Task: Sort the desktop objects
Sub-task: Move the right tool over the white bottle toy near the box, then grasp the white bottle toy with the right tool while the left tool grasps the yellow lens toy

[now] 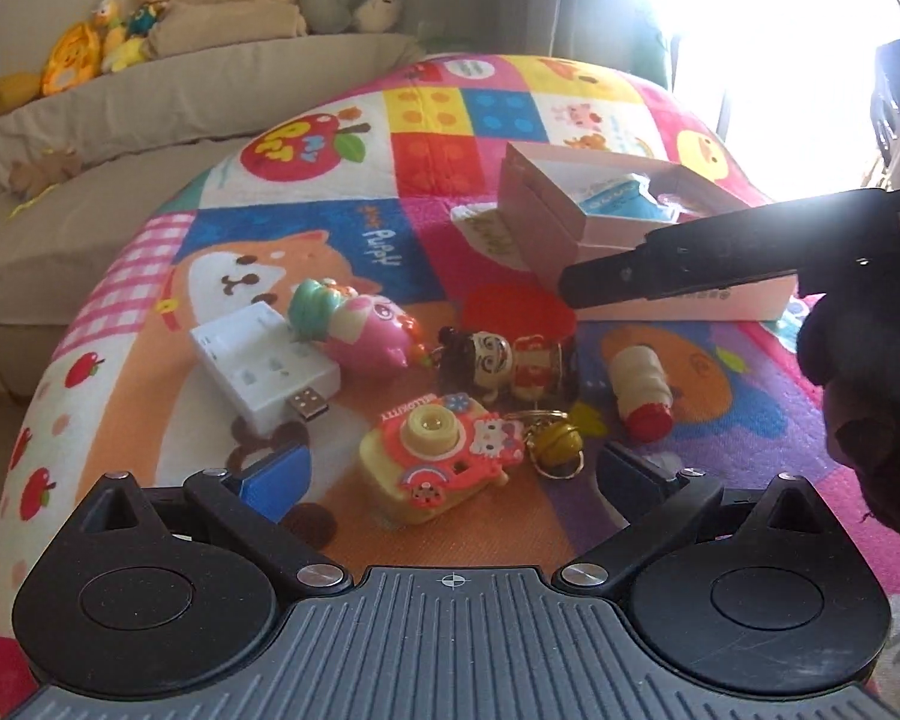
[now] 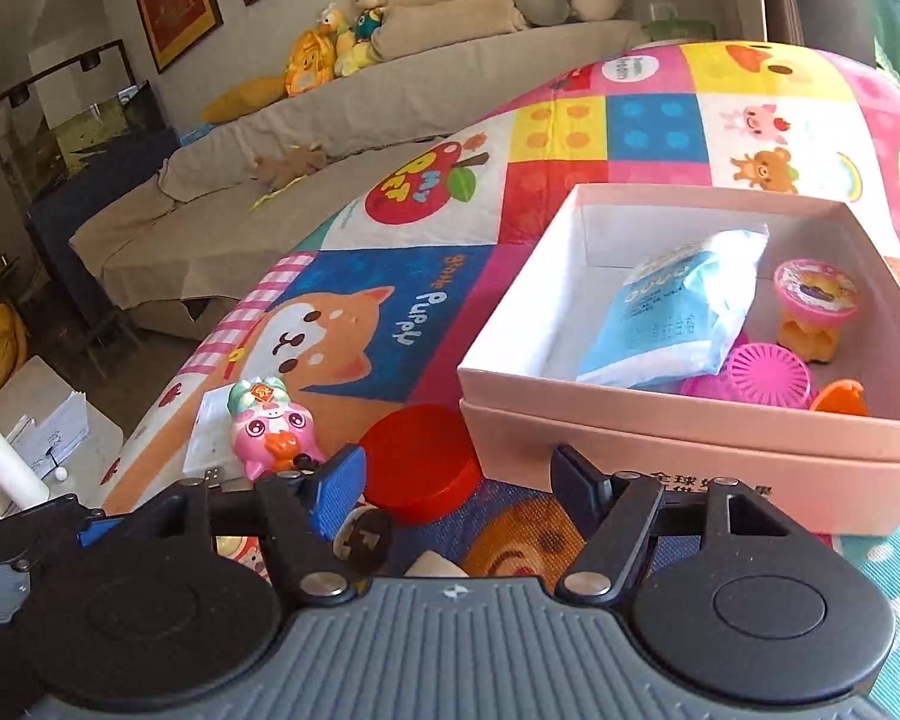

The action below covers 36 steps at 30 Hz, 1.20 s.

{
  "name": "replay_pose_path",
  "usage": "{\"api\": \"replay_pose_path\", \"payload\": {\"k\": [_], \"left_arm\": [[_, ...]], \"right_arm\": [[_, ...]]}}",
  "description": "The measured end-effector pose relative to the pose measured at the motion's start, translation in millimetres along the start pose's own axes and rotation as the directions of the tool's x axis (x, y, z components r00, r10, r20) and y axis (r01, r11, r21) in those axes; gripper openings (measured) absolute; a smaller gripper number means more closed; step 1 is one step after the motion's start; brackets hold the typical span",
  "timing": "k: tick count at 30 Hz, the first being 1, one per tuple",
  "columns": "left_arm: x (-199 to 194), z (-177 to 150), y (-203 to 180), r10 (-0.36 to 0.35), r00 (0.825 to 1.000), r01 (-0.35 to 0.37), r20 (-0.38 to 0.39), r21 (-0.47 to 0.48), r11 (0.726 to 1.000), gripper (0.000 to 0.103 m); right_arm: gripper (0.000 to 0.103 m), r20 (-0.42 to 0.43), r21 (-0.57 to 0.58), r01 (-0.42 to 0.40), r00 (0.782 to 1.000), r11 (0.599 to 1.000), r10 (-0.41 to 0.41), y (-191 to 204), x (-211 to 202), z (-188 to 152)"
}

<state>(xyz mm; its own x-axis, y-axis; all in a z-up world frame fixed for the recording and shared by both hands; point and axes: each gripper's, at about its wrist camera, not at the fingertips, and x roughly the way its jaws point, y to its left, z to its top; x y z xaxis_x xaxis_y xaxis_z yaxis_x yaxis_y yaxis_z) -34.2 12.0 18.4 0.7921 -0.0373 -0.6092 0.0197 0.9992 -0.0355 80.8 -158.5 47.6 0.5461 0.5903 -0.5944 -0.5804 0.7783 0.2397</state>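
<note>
Right now I am holding my left gripper (image 1: 450, 474) spread wide and empty just over the toy camera (image 1: 441, 459), which I judge to be the next pick among the trinkets lying loose on the mat (image 1: 306, 234). My right gripper (image 2: 459, 483) is hanging spread and empty too, near the red lid (image 2: 420, 462). Farther off, the box (image 2: 660, 420) is waiting half filled, so the next move calls for closing squarely on the camera without snagging its keyring (image 1: 555, 444).

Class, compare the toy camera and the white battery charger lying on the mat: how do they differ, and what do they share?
The toy camera is yellow and pink with cartoon decoration; the battery charger is plain white. The camera has rounded edges and a round lens; the charger is a flat block with a metal plug sticking out. Both lie loose on the mat, outside the box.
</note>
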Motion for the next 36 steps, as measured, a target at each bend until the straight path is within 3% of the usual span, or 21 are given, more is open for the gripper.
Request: {"api": "replay_pose_path", "payload": {"k": [2,6,7,8,10,14,16,19,22,23,25,26,29,34,36], "left_arm": [[-2,-1,8,0.019,1.000,-0.019,0.002,-0.014,1.000,0.103],[2,-1,19,0.026,1.000,-0.027,-0.018,-0.059,0.998,0.103],[2,-1,19,0.022,1.000,-0.023,-0.019,-0.060,0.998,0.103],[2,-1,18,0.019,1.000,-0.020,-0.018,-0.055,0.998,0.103],[1,-1,16,0.008,1.000,-0.008,-0.018,-0.041,0.999,0.103],[4,-1,9,-0.049,0.998,0.048,-0.031,-0.037,0.998,0.103],[7,0,5,-0.074,0.997,0.073,-0.038,-0.036,0.997,0.103],[6,3,-2,-0.169,0.984,0.167,-0.047,-0.047,0.985,0.103],[0,3,-11,-0.282,0.958,0.281,-0.048,-0.021,0.959,0.103],[-2,3,-13,-0.281,0.959,0.281,-0.040,-0.007,0.960,0.103],[-4,3,-18,-0.239,0.971,0.239,-0.026,0.031,0.970,0.103],[-4,3,-20,-0.205,0.979,0.206,-0.018,0.050,0.977,0.103],[2,5,-18,-0.157,0.987,0.158,-0.019,0.071,0.985,0.103],[15,9,-13,-0.197,0.978,0.199,-0.071,0.024,0.980,0.103],[13,7,-16,-0.268,0.959,0.271,-0.090,0.021,0.962,0.103]], "right_arm": [[0.070,0.000,-0.035,-0.036,0.999,0.999,0.036,5,-8,-8],[0.069,-0.037,-0.112,0.004,0.999,0.994,-0.008,14,-16,-29],[0.062,-0.050,-0.120,0.005,0.999,0.993,-0.011,15,-16,-34],[0.049,-0.067,-0.128,0.009,0.998,0.992,-0.018,16,-16,-38],[0.037,-0.078,-0.144,0.036,0.996,0.989,-0.048,17,-19,-46],[0.034,-0.038,-0.129,0.157,0.986,0.979,-0.163,3,-35,-57],[0.034,-0.027,-0.067,0.171,0.985,0.983,-0.173,-12,-46,-61],[0.043,-0.004,0.030,0.171,0.985,0.985,-0.171,-32,-60,-67],[0.045,0.031,0.069,0.150,0.988,0.986,-0.152,-38,-65,-73],[0.047,0.035,0.069,0.152,0.987,0.986,-0.155,-37,-64,-72],[0.070,0.040,0.078,0.172,0.984,0.982,-0.175,-37,-63,-72],[0.076,0.040,0.087,0.178,0.983,0.980,-0.182,-38,-63,-72],[0.076,0.044,0.108,0.170,0.984,0.979,-0.175,-41,-64,-72],[0.079,0.049,0.111,0.181,0.981,0.977,-0.188,-40,-64,-72],[0.080,0.054,0.121,0.190,0.979,0.974,-0.198,-40,-65,-72]]}}
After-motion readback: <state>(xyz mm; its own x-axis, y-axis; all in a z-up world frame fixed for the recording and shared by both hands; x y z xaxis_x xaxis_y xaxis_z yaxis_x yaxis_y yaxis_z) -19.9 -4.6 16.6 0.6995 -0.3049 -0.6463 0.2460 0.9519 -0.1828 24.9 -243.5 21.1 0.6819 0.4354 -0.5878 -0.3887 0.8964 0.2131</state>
